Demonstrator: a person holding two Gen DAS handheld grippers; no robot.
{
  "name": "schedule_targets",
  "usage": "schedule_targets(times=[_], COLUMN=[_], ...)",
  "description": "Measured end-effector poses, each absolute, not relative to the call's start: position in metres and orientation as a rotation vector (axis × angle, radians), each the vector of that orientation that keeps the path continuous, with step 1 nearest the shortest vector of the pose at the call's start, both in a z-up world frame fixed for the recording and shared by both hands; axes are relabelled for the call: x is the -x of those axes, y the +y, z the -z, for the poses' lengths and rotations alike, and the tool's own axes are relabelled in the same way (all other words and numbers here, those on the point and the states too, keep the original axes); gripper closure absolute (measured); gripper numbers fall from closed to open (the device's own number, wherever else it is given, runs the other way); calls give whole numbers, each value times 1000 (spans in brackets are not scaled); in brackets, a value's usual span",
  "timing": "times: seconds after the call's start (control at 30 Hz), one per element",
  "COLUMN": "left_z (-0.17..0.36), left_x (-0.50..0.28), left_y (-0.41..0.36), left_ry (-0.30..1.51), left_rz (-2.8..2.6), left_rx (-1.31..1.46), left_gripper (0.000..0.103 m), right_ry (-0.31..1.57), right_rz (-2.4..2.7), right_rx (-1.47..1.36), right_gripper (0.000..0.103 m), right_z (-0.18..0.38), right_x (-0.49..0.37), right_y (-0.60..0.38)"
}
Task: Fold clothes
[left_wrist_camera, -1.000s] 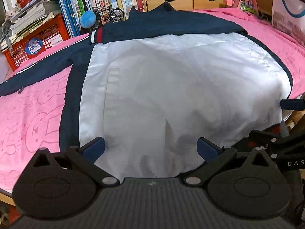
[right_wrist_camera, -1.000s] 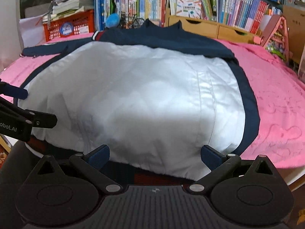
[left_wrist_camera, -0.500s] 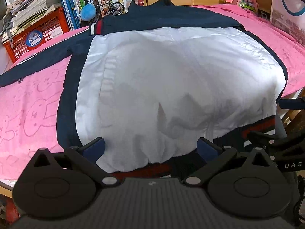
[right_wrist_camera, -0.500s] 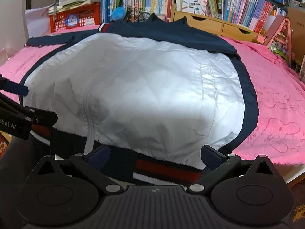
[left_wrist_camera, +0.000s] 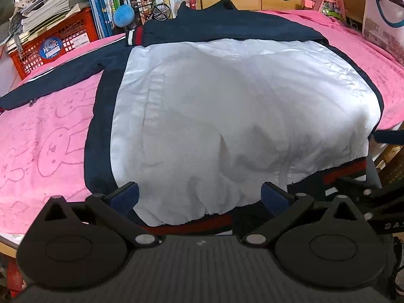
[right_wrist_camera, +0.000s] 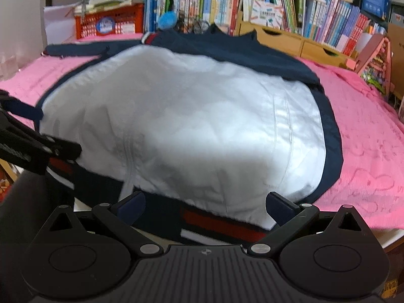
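Since the earlier frames both grippers have backed toward the near table edge, so the striped hem band [right_wrist_camera: 222, 224] of the jacket [left_wrist_camera: 227, 116], hidden a second ago, now shows below the white lining [left_wrist_camera: 240, 126]. Jacket lies spread on the pink towel [left_wrist_camera: 45, 146], lining up, collar toward the bookshelf [right_wrist_camera: 277, 5], hem hanging just over the near edge. Left gripper [left_wrist_camera: 199, 194]: jaws spread wide, nothing between them, hovering over the hem's left part. Right gripper [right_wrist_camera: 205, 205]: jaws likewise spread, empty, over the hem's right part. Judgement: step in hand is taking hold of the hem at two points for a fold up toward the collar. To do it well, each claw should bite the ribbed band itself rather than the slippery lining, at roughly matching spots either side of the centre, then both lift together so the fold line stays straight; the puffed lining will want flattening. Left view alone shows the sleeve [left_wrist_camera: 58, 80] stretched out over the towel with its end at the left edge, and the red-and-white cuff [left_wrist_camera: 133, 36] of the other sleeve, folded in. Right view is motion-blurred, but alone shows the jacket's navy right border [right_wrist_camera: 333, 139] and the towel beyond it, bare up to the wooden drawers [right_wrist_camera: 290, 40].
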State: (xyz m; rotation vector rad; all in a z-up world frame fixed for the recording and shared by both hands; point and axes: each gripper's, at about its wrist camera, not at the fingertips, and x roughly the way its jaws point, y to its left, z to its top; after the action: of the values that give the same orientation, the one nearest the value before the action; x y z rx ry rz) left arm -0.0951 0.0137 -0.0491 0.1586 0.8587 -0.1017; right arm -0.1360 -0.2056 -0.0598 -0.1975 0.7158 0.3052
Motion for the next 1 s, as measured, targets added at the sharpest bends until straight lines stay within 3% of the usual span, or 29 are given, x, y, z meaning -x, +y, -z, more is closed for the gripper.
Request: schedule_targets(times=[0.23, 0.63, 0.77, 1.0], left_z=[13, 23, 32, 52], left_x=[86, -12, -45, -95], left_y=[62, 255, 322, 397], left_ry=[745, 649, 597, 597], left_rz=[71, -314, -413, -632], left_rx=[-73, 402, 574, 600], left_gripper=[0, 0, 0, 0], right_ry=[477, 368, 399, 599], right_rz=[-388, -364, -375, -392], right_rx=[149, 144, 182, 209], right_gripper=[0, 0, 0, 0], right_z=[27, 25, 41, 55], right_x=[124, -2, -35, -68], right_y=[-200, -155, -131, -118])
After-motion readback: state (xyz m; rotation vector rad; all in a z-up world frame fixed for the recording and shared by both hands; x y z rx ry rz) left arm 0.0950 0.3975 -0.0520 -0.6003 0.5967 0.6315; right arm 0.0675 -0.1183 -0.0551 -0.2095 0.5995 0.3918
